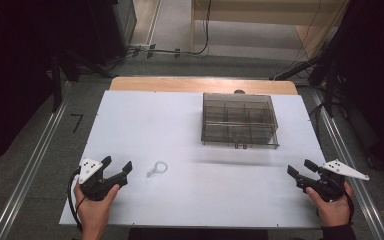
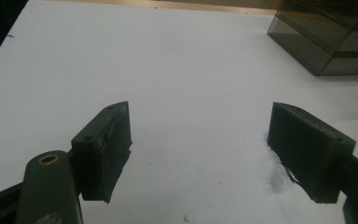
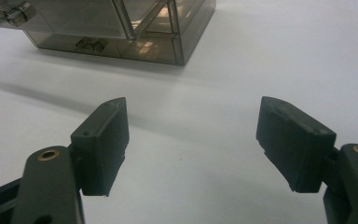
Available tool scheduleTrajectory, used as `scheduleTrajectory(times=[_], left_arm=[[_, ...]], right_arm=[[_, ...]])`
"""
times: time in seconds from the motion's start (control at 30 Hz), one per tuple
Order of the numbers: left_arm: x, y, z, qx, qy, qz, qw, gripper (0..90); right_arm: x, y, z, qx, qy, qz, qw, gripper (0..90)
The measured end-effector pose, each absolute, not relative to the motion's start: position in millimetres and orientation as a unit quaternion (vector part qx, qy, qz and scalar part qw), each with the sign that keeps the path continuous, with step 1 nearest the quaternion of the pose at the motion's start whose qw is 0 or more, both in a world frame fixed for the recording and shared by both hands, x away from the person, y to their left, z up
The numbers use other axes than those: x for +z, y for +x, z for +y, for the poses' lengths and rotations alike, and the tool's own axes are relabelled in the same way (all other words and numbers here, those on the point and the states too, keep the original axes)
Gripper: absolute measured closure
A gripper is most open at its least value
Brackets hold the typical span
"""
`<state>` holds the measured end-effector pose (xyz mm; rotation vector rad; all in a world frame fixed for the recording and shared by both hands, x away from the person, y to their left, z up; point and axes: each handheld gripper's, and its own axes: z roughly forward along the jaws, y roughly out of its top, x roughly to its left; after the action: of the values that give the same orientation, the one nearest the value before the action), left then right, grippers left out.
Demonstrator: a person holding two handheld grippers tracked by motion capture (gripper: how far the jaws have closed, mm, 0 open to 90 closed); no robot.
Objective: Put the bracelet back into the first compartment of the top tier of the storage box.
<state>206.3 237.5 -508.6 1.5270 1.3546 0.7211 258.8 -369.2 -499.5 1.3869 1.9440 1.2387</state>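
A smoky clear plastic compartment box sits closed on the white table, right of centre toward the back. A small pale ring-shaped object lies on the table near the front left. My left gripper rests at the front left corner, open, with nothing between its jaws, just left of the ring. My right gripper rests at the front right, open and empty. The left gripper looks over bare table, with the box at the upper right. The right gripper faces the box.
The white board lies on a wooden tabletop whose edge shows at the back. Metal rails run along both sides on the floor. Cables and dark stands are beyond the table at the back.
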Motion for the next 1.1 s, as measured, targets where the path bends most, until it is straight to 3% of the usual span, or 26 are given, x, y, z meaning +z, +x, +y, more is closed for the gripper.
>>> scheduleTrajectory(times=[1.1], left_arm=[[-515,220,211,0.266,0.683,0.514,0.446,25.0]], right_arm=[[-500,259,-368,0.445,0.499,0.709,0.223,23.8]])
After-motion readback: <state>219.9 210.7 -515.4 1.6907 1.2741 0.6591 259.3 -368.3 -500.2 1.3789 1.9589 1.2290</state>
